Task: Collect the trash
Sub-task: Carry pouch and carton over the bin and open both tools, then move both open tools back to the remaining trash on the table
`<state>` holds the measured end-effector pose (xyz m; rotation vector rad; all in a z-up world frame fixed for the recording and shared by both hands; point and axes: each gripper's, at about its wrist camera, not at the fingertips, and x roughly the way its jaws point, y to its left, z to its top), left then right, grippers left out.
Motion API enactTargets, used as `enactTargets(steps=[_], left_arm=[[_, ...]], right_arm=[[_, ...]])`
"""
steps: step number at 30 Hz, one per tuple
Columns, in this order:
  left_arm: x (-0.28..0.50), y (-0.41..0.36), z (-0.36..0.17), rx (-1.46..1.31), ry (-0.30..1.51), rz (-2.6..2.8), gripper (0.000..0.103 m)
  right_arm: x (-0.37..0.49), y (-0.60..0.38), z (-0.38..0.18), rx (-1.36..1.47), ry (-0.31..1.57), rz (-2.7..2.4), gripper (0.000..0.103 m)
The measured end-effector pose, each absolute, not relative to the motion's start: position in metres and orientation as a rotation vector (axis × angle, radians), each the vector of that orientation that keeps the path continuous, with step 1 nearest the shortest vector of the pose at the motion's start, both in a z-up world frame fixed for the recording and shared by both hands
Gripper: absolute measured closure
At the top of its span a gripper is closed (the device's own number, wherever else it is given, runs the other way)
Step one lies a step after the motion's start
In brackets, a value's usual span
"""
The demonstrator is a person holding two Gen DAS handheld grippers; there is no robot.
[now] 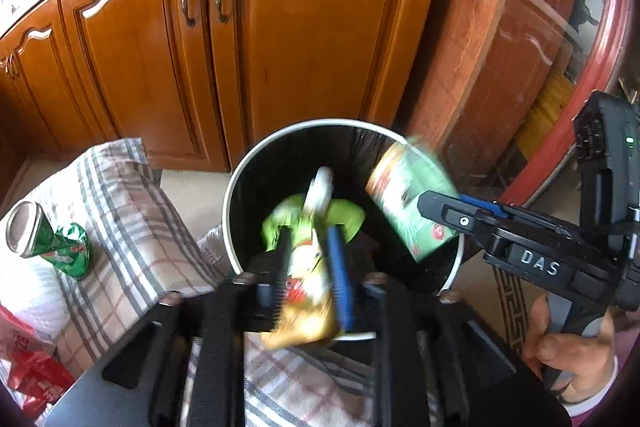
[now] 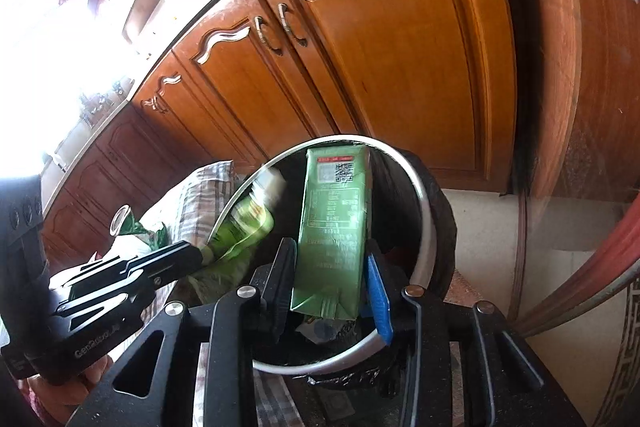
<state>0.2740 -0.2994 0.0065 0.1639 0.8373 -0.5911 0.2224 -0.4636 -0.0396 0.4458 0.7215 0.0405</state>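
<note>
Both claws hang over a round black-lined bin with a pale metal rim [image 1: 229,195]; dropping step underway. The left gripper [image 1: 310,263], jaws parted, has a blurred yellow-green crinkly packet [image 1: 308,291] loose between them; the right gripper [image 2: 332,279] loosely brackets a green rectangular drink carton [image 2: 334,227], grip uncertain. Next, judged: release fully, then fetch the crushed green can [image 1: 60,247] on the checked cloth [image 1: 132,227] at left.
</note>
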Motion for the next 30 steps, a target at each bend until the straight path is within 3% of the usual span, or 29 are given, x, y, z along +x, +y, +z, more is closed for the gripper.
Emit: enactTargets(steps=[7, 9, 11, 15, 18, 30], left_arm=[[0.264, -0.279, 0.012, 0.101, 0.806, -0.575, 0.064], [0.258, -0.267, 0.012, 0.061, 0.801, -0.564, 0.057], [0.252, -0.255, 0.011, 0.033, 0.795, -0.55, 0.053], [0.234, -0.225, 0.005, -0.025, 0.807, -0.51, 0.052], [0.22, -0.203, -0.002, -0.056, 0.815, -0.478, 0.049], [0.177, -0.108, -0.018, -0.149, 0.825, -0.335, 0.048]], right_arm=[[0.213, -0.467, -0.036, 0.472, 0.692, 0.032, 0.048], [0.208, -0.464, -0.035, 0.473, 0.681, 0.039, 0.042], [0.203, -0.459, -0.033, 0.469, 0.67, 0.049, 0.031], [0.19, -0.442, -0.032, 0.457, 0.652, 0.064, 0.026], [0.181, -0.423, -0.032, 0.435, 0.64, 0.073, 0.014], [0.163, -0.355, -0.037, 0.386, 0.658, 0.181, 0.013]])
